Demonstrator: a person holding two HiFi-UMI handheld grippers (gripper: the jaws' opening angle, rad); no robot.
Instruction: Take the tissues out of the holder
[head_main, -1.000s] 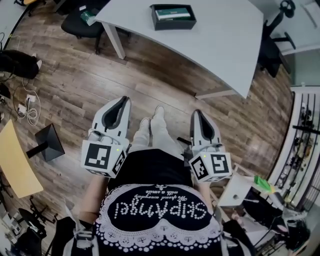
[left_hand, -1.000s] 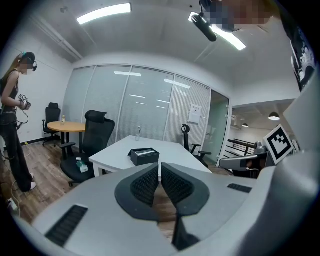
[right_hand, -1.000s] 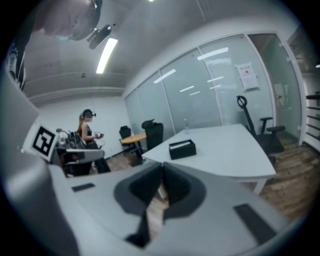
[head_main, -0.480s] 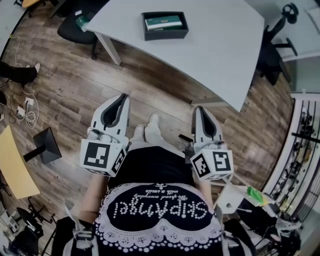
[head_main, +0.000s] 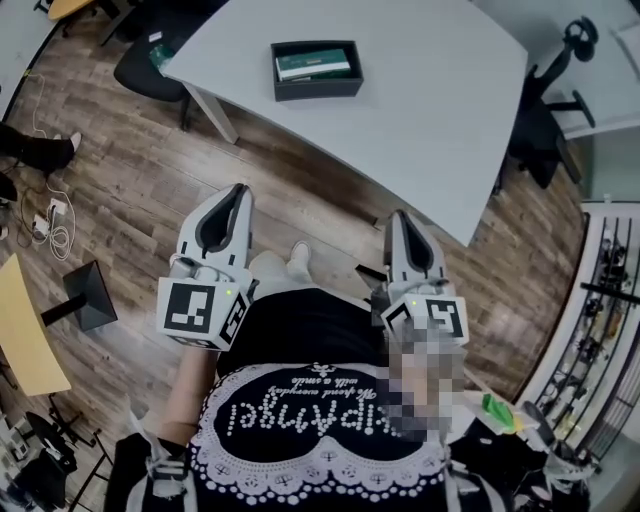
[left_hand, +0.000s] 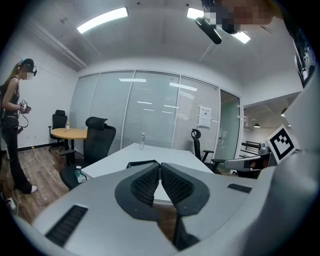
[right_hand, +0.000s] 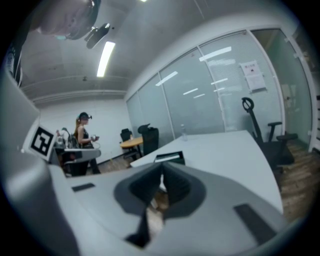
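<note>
Head view: my left gripper (head_main: 236, 190) and right gripper (head_main: 398, 216) hang low over the floor (head_main: 120, 180), both pressed together on nothing. Farther off, the black holder (head_main: 318, 90) sits near the desk's (head_main: 430, 110) left corner, with green-and-white tissues (head_main: 312, 65) lying flat inside.

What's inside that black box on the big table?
A flat green-and-white tissue pack lies inside the black rectangular holder on the grey table. Whatever is under the pack is covered, so I cannot tell.
</note>
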